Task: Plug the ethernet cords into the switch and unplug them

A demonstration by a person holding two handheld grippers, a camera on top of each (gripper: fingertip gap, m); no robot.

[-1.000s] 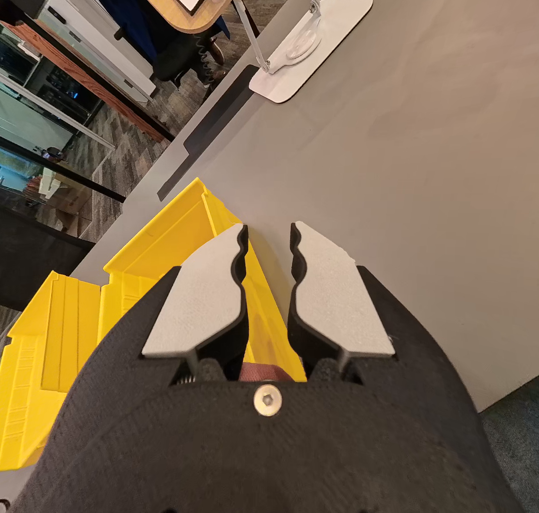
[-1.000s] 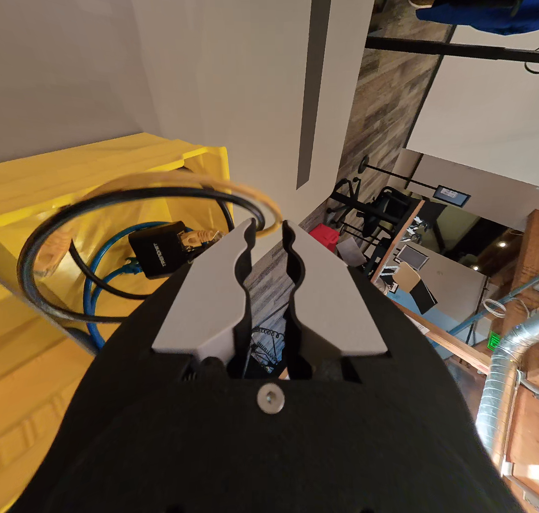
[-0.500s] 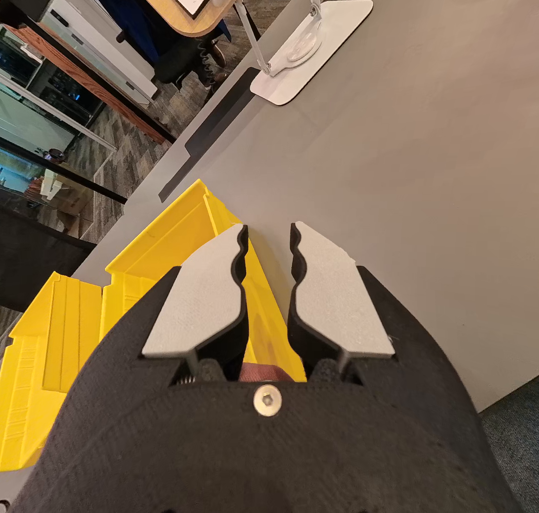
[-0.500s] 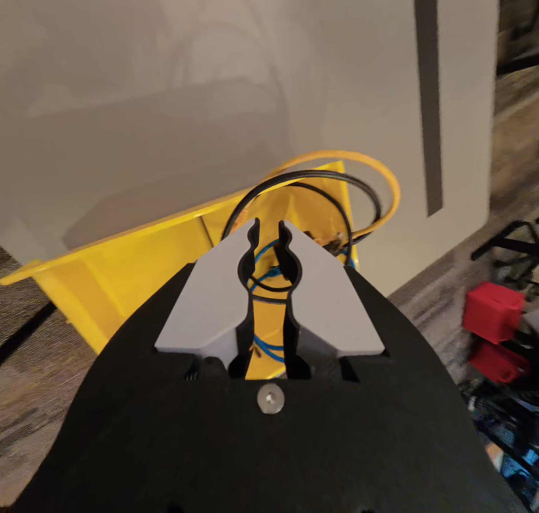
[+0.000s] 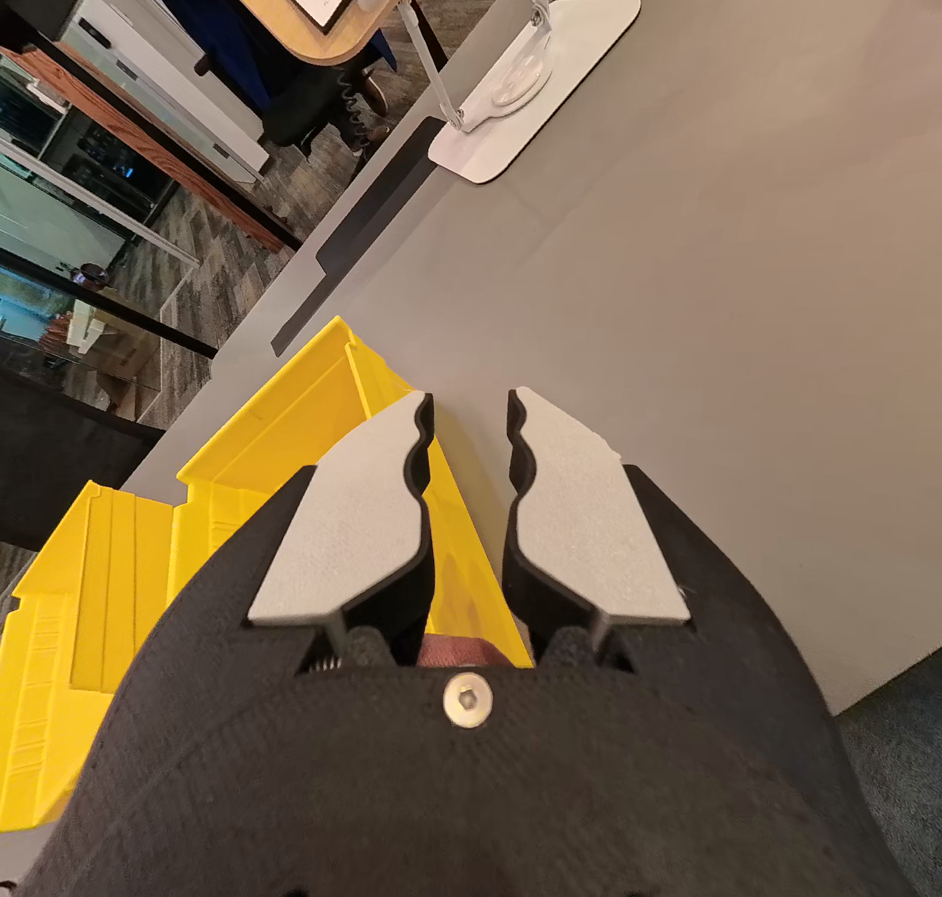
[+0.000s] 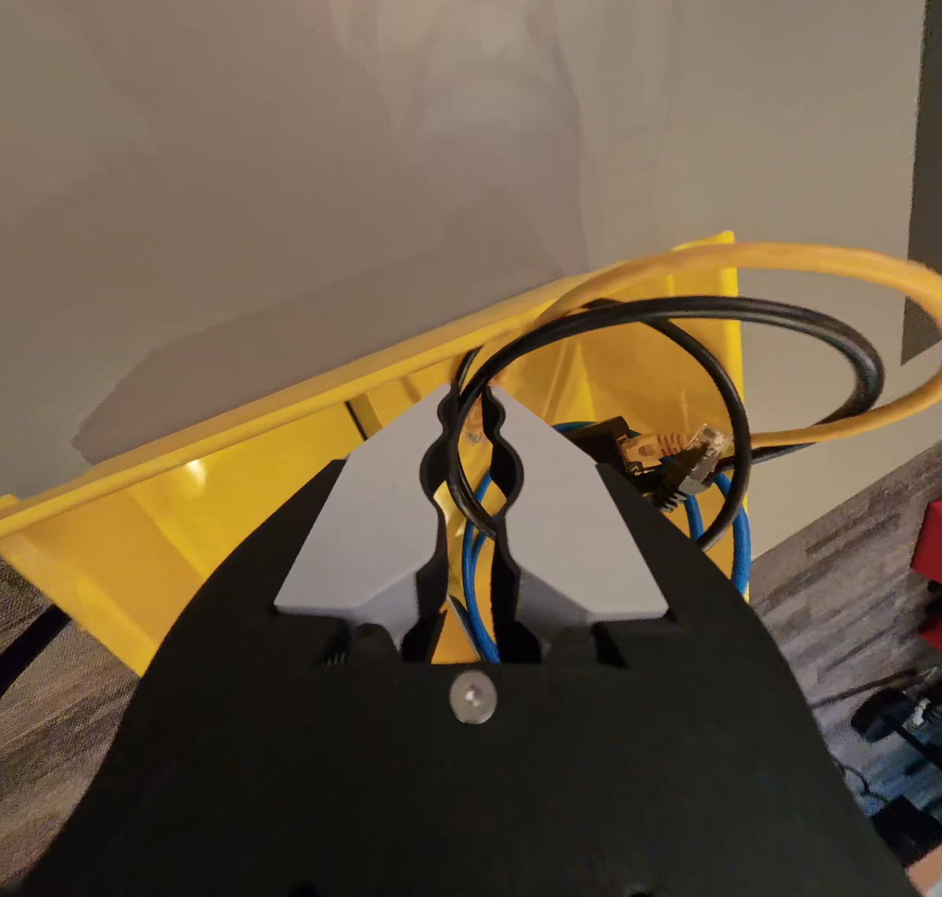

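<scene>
Mostly hidden switch [image 6: 601, 434] behind right gripper [image 6: 471, 398], both jaws spread, empty.

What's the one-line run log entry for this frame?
left claw: open, empty, over yellow bin edge | right claw: open, at bin of cords | black cord loop between fingers, ungripped | nothing plugged yet

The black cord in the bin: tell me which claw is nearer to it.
Right. The right claw has the black cord looping between its tips. The left claw hangs over the table; no cord shows there.

Left wrist view overlooking table [image 5: 713, 312], right close above yellow bin [image 6: 255, 439]
</scene>
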